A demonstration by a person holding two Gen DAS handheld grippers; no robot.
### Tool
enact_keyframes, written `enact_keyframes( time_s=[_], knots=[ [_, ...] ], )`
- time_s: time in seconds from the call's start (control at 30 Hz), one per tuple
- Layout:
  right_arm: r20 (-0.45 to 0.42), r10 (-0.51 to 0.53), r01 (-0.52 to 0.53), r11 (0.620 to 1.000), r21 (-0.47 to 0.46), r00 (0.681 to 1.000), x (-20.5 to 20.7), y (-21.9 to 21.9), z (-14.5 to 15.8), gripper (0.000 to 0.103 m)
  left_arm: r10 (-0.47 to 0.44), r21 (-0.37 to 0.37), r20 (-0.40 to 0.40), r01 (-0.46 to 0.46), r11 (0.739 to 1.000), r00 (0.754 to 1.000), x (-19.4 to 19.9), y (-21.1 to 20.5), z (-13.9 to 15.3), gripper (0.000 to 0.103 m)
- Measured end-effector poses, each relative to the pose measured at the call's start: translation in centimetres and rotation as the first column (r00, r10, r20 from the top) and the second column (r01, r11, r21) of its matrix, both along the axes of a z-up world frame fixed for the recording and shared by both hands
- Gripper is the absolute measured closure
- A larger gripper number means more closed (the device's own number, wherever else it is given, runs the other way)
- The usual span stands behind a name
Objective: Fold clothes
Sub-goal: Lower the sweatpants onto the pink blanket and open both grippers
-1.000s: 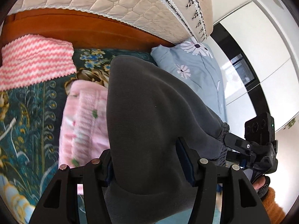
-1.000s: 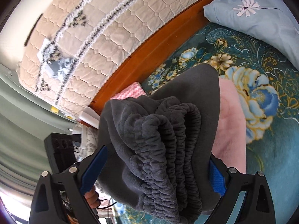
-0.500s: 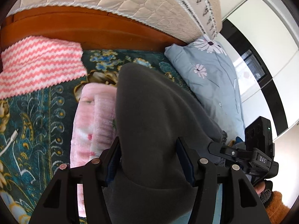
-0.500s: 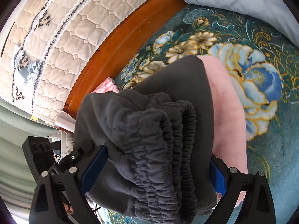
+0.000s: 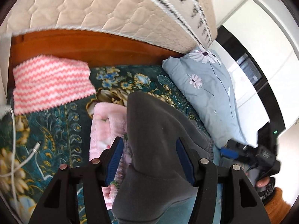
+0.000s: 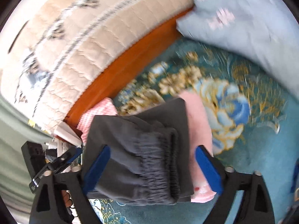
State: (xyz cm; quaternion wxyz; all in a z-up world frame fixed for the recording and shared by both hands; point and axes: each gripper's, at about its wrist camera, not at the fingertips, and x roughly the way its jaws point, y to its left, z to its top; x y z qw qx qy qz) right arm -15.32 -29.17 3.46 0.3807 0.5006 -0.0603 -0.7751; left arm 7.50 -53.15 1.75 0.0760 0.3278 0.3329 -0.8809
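A folded dark grey garment (image 5: 155, 130) with a gathered elastic waistband (image 6: 158, 158) lies on top of a folded pink fleece garment (image 5: 106, 123) on the bed. My left gripper (image 5: 149, 149) is open around one end of it, and pink fabric shows between the left pad (image 5: 115, 156) and the grey cloth. From the opposite end my right gripper (image 6: 153, 149) is open around the waistband, with a strip of pink garment (image 6: 198, 123) showing beside its right pad (image 6: 207, 169). The right wrist view is motion-blurred.
A teal floral bedspread (image 5: 56, 130) covers the bed. Near the wooden headboard (image 5: 93, 46) lie a pink-and-white zigzag knit (image 5: 50, 85) and a pale blue flowered pillow (image 5: 205, 93). A white cable (image 5: 28, 155) runs along the left. A quilted cover (image 5: 112, 9) hangs above.
Both grippers have come down toward the bed with the grey garment, which now rests flat on the pink one. A gap has opened beside a pad of each gripper.
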Motion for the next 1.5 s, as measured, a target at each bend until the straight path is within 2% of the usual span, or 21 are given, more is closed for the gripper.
enact_keyframes(
  time_s=[0.03, 0.1, 0.13, 0.17, 0.23, 0.3, 0.37, 0.5, 0.67, 0.8, 1.1, 1.2, 1.27, 1.4, 1.5],
  knots=[
    [-0.030, 0.018, -0.017, 1.000, 0.011, 0.999, 0.7, -0.4, 0.7, 0.028, -0.012, -0.017, 0.002, 0.012, 1.000, 1.000, 0.0, 0.3, 0.3, 0.043],
    [-0.075, 0.060, -0.057, 0.998, 0.042, 0.995, 2.1, -1.4, 1.7, 0.053, -0.045, -0.039, 0.004, 0.045, 0.998, 0.999, -0.2, 0.9, 0.6, 0.043],
    [-0.090, 0.083, -0.078, 0.995, 0.058, 0.993, 2.8, -2.0, 1.9, 0.060, -0.062, -0.051, 0.002, 0.062, 0.997, 0.998, -0.3, 1.2, 0.9, 0.043],
    [-0.106, 0.107, -0.099, 0.992, 0.077, 0.989, 3.4, -2.7, 2.0, 0.072, -0.080, -0.061, 0.000, 0.080, 0.995, 0.997, -0.4, 1.6, 1.1, 0.043],
    [-0.135, 0.150, -0.133, 0.983, 0.125, 0.980, 4.5, -4.1, 1.8, 0.080, -0.144, -0.058, -0.020, 0.143, 0.988, 0.989, -0.3, 2.4, 2.0, 0.043],
    [-0.149, 0.183, -0.154, 0.971, 0.185, 0.972, 5.0, -5.5, 1.0, 0.081, -0.208, -0.046, -0.028, 0.207, 0.977, 0.978, -0.5, 3.2, 2.3, 0.043],
    [-0.141, 0.179, -0.146, 0.964, 0.220, 0.974, 4.7, -6.3, -0.2, 0.082, -0.246, -0.065, 0.011, 0.247, 0.967, 0.969, -0.9, 3.9, 1.9, 0.043],
    [-0.125, 0.144, -0.108, 0.960, 0.260, 0.982, 3.3, -7.2, -2.4, 0.084, -0.208, -0.067, 0.091, 0.214, 0.974, 0.974, -1.9, 3.7, -0.3, 0.043],
    [-0.090, 0.112, -0.084, 0.959, 0.271, 0.990, 1.4, -8.0, -4.3, 0.084, -0.172, -0.083, 0.093, 0.180, 0.980, 0.981, -2.6, 3.5, -1.1, 0.043],
    [-0.043, 0.086, -0.072, 0.961, 0.267, 0.995, 0.2, -8.4, -5.5, 0.084, -0.142, -0.085, 0.126, 0.153, 0.985, 0.982, -3.3, 3.5, -2.3, 0.044],
    [-0.036, 0.065, -0.051, 0.954, 0.294, 0.997, -0.2, -9.0, -6.0, 0.085, -0.078, -0.041, 0.091, 0.082, 0.996, 0.993, -2.6, 3.3, -2.7, 0.043],
    [-0.050, 0.043, -0.029, 0.964, 0.264, 0.998, 0.8, -8.5, -4.5, 0.080, -0.056, -0.025, 0.078, 0.059, 0.998, 0.995, -2.3, 3.3, -2.6, 0.043],
    [-0.085, 0.049, -0.029, 0.973, 0.228, 0.995, 2.4, -7.8, -3.1, 0.080, -0.042, -0.015, 0.069, 0.043, 0.999, 0.997, -2.1, 3.3, -2.5, 0.043],
    [-0.130, 0.061, -0.040, 0.987, 0.157, 0.990, 6.6, -5.8, -1.5, 0.080, -0.020, -0.077, 0.090, 0.027, 0.997, 0.996, -1.1, 4.7, -1.4, 0.043],
    [-0.123, 0.065, -0.045, 0.987, 0.156, 0.990, 9.4, -4.5, -2.3, 0.080, -0.011, -0.109, 0.108, 0.023, 0.994, 0.994, -0.2, 5.8, -0.6, 0.043]
  ],
)
